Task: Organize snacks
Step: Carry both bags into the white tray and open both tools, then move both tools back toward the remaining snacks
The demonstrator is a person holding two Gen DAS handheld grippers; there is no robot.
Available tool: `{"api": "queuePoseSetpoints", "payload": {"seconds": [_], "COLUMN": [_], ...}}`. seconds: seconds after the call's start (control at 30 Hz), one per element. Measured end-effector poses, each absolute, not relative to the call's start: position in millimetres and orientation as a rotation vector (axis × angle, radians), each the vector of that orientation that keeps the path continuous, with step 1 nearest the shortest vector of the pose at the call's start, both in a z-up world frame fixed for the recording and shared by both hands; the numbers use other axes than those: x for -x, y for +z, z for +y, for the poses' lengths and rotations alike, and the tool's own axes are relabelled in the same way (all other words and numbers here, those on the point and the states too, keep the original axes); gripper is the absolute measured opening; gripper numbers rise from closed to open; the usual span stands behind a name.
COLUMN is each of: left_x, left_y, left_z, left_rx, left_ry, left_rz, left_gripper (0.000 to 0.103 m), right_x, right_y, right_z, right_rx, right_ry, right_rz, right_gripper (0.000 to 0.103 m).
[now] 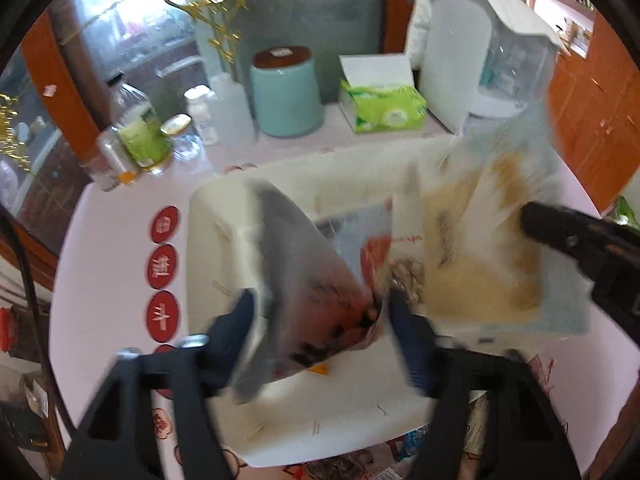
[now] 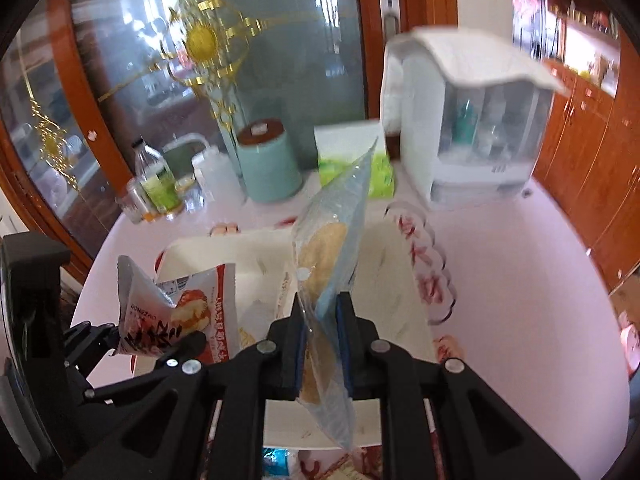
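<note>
- Snack packet of silver foil with red print [image 1: 304, 288] sits between the wide-spread fingers of the left gripper [image 1: 320, 316], above the white rectangular plastic bin [image 1: 212, 236].
- Right gripper [image 2: 322, 344] pinches a clear blue-edged bag of pale round crackers [image 2: 328, 248], fingers narrow, also over the bin.
- Green tissue box [image 1: 382, 110] and teal canister [image 1: 286, 96] stand behind on the pink table [image 1: 116, 280].

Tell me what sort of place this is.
Probably a home dining room: a round table under a pink cloth, a tissue box and a teal canister at its back, and wooden cabinets alongside.
</note>
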State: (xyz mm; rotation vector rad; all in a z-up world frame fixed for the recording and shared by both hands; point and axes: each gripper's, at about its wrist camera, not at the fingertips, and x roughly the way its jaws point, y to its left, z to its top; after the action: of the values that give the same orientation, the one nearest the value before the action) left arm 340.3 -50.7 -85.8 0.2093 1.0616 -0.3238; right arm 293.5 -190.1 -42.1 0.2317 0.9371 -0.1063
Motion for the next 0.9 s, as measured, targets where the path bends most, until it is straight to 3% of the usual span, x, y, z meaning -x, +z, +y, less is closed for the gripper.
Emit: {"api": "queuePoseSetpoints", "payload": {"seconds": [0.03,0.07,0.2,0.9], "left_x": [-340.5,-339.8,-338.1,-294.6], "left_y": [-88.9,-92.0,-97.3,-51.7], "left_z": [-51.7,-52.6,-55.5,-40.8], "left_rx": [-0.205,-0.2,-0.204,-0.149], "left_ry": [-0.335,-0.34,-0.34,-0.315], "left_rz": [1.07,1.07,1.069,0.958], "left_gripper": [0.096,0.096,0.096,0.095], "right_x": [-294.9,-295.4,-291.8,-260.4], "right_y": [-48.7,-54.7,-62.7,-46.1], "right_z": [-190.0,-189.9,-189.1,-175.6], "right_rx": [-0.242,-0.239,-0.19,-0.199], "right_ry": [-0.107,-0.117,-0.172,-0.14], "right_rz": [0.962,0.979,0.994,0.99], "right_gripper": [0.017,0.018,0.041,0.044]}}
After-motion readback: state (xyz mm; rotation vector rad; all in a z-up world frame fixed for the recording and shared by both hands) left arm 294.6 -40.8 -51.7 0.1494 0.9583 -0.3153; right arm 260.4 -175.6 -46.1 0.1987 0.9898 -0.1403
